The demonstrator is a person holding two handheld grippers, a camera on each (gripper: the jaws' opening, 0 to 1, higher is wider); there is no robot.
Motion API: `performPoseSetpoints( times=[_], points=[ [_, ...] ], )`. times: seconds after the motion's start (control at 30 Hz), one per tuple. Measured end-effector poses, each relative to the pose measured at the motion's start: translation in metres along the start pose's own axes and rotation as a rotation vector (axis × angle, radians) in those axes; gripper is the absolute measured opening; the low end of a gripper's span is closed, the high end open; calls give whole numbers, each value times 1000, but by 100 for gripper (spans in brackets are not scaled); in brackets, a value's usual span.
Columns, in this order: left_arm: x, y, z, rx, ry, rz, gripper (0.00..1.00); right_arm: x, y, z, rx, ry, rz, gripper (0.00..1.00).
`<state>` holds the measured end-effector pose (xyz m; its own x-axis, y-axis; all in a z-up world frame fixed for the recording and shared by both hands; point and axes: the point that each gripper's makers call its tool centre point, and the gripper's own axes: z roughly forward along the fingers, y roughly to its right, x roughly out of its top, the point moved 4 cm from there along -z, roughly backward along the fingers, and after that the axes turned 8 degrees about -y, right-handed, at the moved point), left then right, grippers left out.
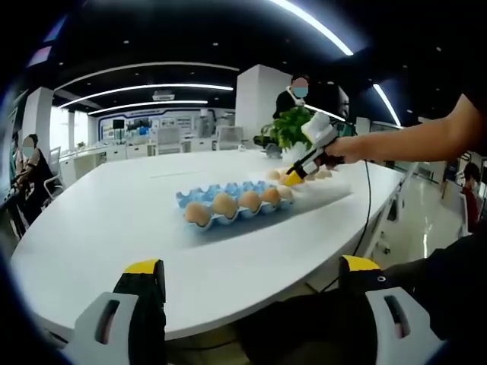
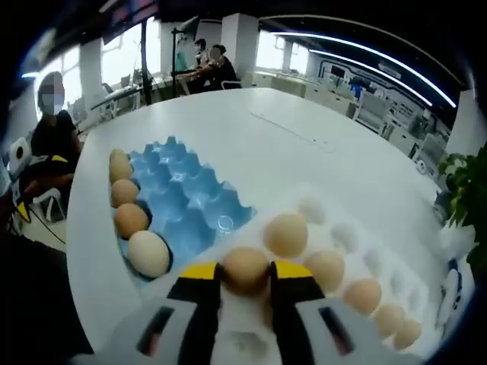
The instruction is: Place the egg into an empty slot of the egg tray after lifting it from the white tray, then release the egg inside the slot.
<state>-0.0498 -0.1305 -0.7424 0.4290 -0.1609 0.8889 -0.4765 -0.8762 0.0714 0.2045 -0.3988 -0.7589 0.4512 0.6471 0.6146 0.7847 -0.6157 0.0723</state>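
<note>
A brown egg (image 2: 245, 269) sits between the yellow-tipped fingers of my right gripper (image 2: 245, 272), which is shut on it over the near end of the white tray (image 2: 346, 232). I cannot tell whether the egg is off the tray. Several more eggs lie in that tray. Just to the left is the blue egg tray (image 2: 190, 201), with a row of eggs along its left edge and its other slots empty. In the left gripper view, the blue egg tray (image 1: 228, 194) rests mid-table, and the right gripper (image 1: 293, 179) is at the white tray (image 1: 335, 188). My left gripper (image 1: 251, 268) hangs open, short of the table edge.
The big white table (image 1: 114, 220) has bare room left of and beyond the trays. A potted plant (image 1: 293, 125) stands behind the white tray. A person's arm (image 1: 411, 137) reaches in from the right. People sit at the far left (image 1: 30, 171).
</note>
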Motion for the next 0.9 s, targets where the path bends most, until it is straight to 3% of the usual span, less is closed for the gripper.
performPoseSetpoints(
  times=[0.3,0.4,0.53,0.6,0.73,0.9],
  points=[
    [0,7,-1,-10,5,9,96,-3,-9,-6,-11,10,-4,25],
    [-1,4,-7,-2,14,-2,96,-2,-9,-11,-12,69,25,25],
    [-5,2,-8,-3,15,-28,95,2,-6,-25,-17,173,109,25],
    [-4,3,-8,-4,22,-39,95,5,-8,-34,19,241,163,25],
    [-1,6,-7,-8,29,-32,95,11,-7,-46,115,351,362,25],
    [2,11,-5,-17,35,-19,96,15,-27,-51,195,364,423,25]
  ],
)
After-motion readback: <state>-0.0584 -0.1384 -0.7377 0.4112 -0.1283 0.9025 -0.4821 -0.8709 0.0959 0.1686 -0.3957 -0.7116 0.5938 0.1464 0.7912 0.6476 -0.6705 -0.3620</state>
